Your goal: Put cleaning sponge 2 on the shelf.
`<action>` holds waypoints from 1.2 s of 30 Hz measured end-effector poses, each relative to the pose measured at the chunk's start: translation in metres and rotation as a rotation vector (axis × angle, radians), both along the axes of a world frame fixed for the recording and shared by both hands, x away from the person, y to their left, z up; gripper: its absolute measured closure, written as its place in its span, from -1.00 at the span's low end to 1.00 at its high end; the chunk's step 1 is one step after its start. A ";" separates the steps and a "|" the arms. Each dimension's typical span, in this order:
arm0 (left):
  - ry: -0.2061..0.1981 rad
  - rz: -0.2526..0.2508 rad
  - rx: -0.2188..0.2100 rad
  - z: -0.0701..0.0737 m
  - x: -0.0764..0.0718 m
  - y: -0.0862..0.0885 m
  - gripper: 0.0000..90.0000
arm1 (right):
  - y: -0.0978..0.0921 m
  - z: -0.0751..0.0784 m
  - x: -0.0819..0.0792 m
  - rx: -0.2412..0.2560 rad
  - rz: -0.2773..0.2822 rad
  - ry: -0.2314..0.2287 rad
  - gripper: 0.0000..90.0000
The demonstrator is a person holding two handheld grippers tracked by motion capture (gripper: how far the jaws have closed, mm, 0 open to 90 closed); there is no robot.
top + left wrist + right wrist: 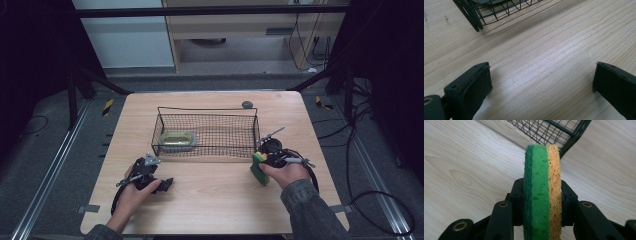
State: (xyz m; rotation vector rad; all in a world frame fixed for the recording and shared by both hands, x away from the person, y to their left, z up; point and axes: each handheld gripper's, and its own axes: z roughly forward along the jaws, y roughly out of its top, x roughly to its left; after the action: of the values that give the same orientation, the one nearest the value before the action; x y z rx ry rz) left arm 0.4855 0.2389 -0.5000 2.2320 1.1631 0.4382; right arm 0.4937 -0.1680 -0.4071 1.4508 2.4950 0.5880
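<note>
Sponge (541, 192): upright on edge, clenched in the right gripper (263, 162).
Basket (207, 112): just ahead and left of the sponge; right hand nearer.
Left gripper (541, 82): released, over bare table (210, 200).

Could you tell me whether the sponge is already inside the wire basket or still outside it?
Outside. The sponge stands on edge, clamped in the right gripper jaws, in front of the wire basket by its near right corner.

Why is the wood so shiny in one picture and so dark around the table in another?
Left gripper view: light glares pale off the table between the open left gripper. High view: the surroundings are dim. Right gripper view: the sponge looks sharp and evenly lit.
</note>
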 end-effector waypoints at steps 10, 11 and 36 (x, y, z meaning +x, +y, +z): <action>-0.035 -0.007 -0.030 -0.004 -0.002 0.004 -1.00 | -0.023 0.016 -0.003 0.019 0.001 -0.068 0.42; -0.047 -0.009 -0.038 -0.005 -0.002 0.004 -1.00 | -0.029 0.018 -0.002 0.021 0.000 -0.083 0.42; -0.088 -0.032 -0.070 -0.009 -0.003 0.008 -1.00 | -0.066 0.080 0.043 0.044 -0.031 -0.277 0.42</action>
State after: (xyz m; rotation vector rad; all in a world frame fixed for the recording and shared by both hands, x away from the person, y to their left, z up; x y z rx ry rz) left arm 0.4824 0.2469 -0.5091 2.1460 1.0796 0.4707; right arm 0.5370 -0.2342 -0.3271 1.3186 2.2549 0.7846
